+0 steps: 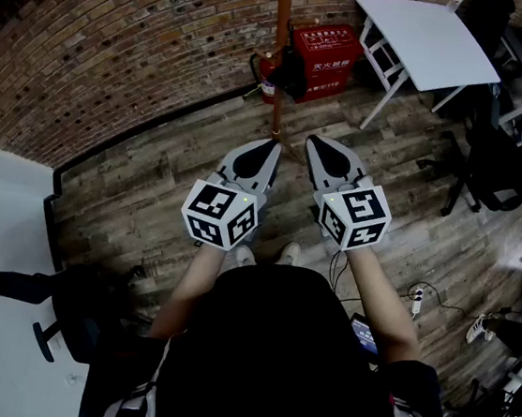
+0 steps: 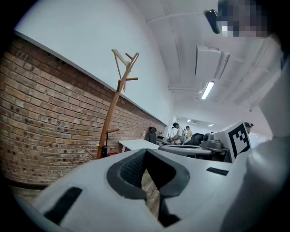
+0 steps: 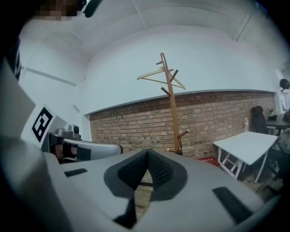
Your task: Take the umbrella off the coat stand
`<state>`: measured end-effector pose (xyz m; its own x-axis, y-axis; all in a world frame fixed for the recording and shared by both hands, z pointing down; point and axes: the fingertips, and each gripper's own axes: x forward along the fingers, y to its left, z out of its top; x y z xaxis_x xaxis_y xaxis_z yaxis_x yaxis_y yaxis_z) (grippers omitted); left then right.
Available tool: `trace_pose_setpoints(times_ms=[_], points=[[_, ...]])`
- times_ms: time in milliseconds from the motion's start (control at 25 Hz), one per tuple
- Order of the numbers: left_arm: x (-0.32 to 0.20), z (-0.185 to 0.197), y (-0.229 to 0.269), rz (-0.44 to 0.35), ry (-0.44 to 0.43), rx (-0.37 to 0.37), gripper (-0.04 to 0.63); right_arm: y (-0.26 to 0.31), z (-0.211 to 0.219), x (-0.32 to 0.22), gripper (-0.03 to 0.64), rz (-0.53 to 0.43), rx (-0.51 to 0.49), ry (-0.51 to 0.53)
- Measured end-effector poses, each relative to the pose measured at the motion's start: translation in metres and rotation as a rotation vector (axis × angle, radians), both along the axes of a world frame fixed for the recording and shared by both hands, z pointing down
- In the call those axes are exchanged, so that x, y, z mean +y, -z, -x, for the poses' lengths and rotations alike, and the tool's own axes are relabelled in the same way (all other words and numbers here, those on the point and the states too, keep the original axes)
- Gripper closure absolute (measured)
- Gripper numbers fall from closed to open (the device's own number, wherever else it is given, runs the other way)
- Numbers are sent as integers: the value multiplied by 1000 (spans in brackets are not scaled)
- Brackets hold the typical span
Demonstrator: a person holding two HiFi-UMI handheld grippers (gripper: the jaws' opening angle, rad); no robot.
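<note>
A tall wooden coat stand [image 1: 281, 26] rises against the brick wall, straight ahead of both grippers. A slim black umbrella [image 1: 292, 65] hangs low on it beside the pole. The left gripper view shows the stand [image 2: 112, 118] at left with the umbrella [image 2: 104, 151] near its foot. In the right gripper view the stand [image 3: 171, 104] is centred and the umbrella [image 3: 179, 145] hangs from a low peg. My left gripper [image 1: 272, 146] and right gripper [image 1: 311, 143] are held side by side, well short of the stand. Both are shut and empty, with their tips meeting [image 2: 147, 151] [image 3: 147, 152].
A red fire-equipment box [image 1: 325, 58] and a red extinguisher [image 1: 267, 86] sit at the stand's foot. A white folding table [image 1: 430, 42] stands to the right, with dark office chairs [image 1: 493, 165] beyond it. A power strip [image 1: 416, 299] lies on the wooden floor. People stand far back [image 2: 177, 132].
</note>
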<state>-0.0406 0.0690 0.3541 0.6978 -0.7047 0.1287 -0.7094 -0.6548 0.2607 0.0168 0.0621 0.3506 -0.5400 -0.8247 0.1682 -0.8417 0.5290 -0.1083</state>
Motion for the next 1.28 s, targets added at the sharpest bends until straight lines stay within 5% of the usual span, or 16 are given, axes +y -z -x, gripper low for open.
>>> trace_pose_setpoints(times_ms=[1280], points=[[-14,-39,-31,64,148,-35,577,-30,-61,-34,588,56,-60,65]])
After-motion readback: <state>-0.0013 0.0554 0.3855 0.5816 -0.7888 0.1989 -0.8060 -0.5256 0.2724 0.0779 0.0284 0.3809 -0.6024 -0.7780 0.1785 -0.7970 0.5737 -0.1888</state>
